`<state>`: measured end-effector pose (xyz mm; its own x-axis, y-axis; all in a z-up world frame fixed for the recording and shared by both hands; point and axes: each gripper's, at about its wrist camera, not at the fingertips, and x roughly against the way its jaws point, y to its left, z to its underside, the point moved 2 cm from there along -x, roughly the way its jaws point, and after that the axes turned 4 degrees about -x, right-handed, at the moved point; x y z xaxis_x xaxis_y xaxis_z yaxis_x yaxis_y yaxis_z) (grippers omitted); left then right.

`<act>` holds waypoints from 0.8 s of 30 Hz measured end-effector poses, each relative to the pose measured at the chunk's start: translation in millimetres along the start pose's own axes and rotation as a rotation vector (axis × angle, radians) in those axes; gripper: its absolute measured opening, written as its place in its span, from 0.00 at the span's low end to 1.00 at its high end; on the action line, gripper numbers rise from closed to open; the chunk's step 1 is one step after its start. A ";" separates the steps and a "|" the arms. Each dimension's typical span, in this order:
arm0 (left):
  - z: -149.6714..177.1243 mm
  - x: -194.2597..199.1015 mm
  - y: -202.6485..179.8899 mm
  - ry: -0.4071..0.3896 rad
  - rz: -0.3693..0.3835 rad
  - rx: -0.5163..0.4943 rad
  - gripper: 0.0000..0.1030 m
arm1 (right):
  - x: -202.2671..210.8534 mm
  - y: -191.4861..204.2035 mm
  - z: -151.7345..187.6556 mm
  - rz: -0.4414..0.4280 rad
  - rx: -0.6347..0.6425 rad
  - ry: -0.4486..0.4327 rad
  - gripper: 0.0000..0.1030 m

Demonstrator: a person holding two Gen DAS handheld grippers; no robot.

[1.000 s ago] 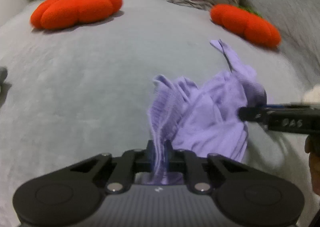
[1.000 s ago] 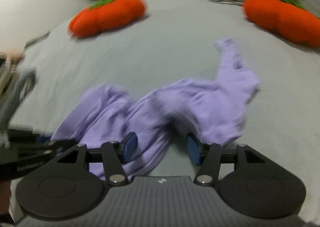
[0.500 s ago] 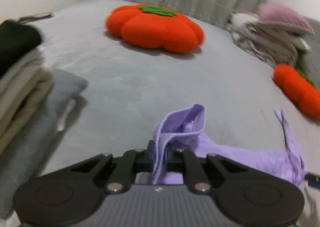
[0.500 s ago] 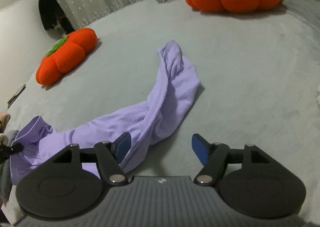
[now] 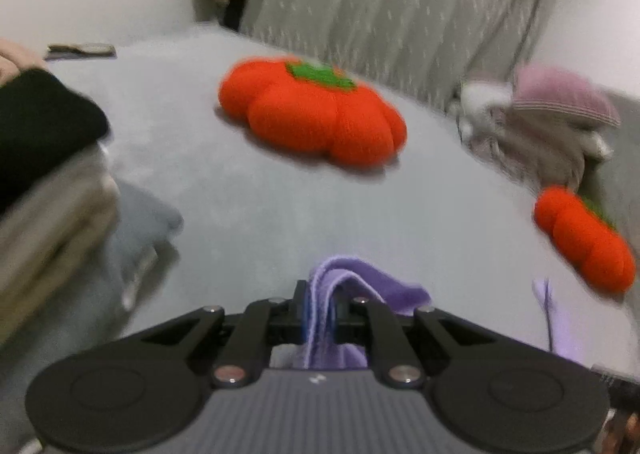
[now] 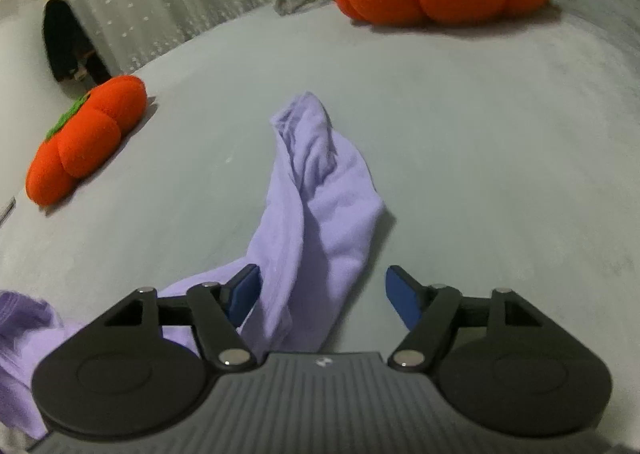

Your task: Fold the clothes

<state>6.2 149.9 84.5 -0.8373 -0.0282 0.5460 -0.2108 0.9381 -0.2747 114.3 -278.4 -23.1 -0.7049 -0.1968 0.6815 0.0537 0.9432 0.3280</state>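
Left wrist view, nearest item: left gripper (image 5: 320, 308), jaws pressed together on a bunched edge of the lilac garment (image 5: 362, 286), cloth pinched between the pads and spilling out to the right.

Right wrist view, nearest item: right gripper (image 6: 322, 296), jaws spread wide with nothing between the blue pads; the lilac garment (image 6: 316, 206) passes under the left pad and runs away from it as a twisted, rope-like strip across the grey bed cover (image 6: 500, 158).

Beyond the garment, left side: a stack of folded clothes (image 5: 44, 190), black on top, beige and grey beneath.

Farther than the garment: one orange pumpkin cushion (image 5: 316, 116) straight ahead of the left gripper, a second pumpkin cushion (image 5: 584, 238) off to its right.

Farthest from the garment: a loose heap of pale and pink clothes (image 5: 552, 122) against the curtain (image 5: 400, 6).

Progress, as judged: the garment lies stretched out but twisted and creased, no flat fold visible; spreading and folding remain. The heap also looks unfolded; the stack looks finished.
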 end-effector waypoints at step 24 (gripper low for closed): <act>-35.5 7.1 11.2 -0.185 0.210 0.277 0.08 | 56.3 -73.8 -34.6 -0.041 -0.293 -0.037 0.41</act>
<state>15.8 172.5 113.4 -0.9482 0.0687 0.3103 -0.1325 0.8020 -0.5825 95.1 -368.4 13.7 -0.7354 -0.2186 0.6414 0.2225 0.8162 0.5332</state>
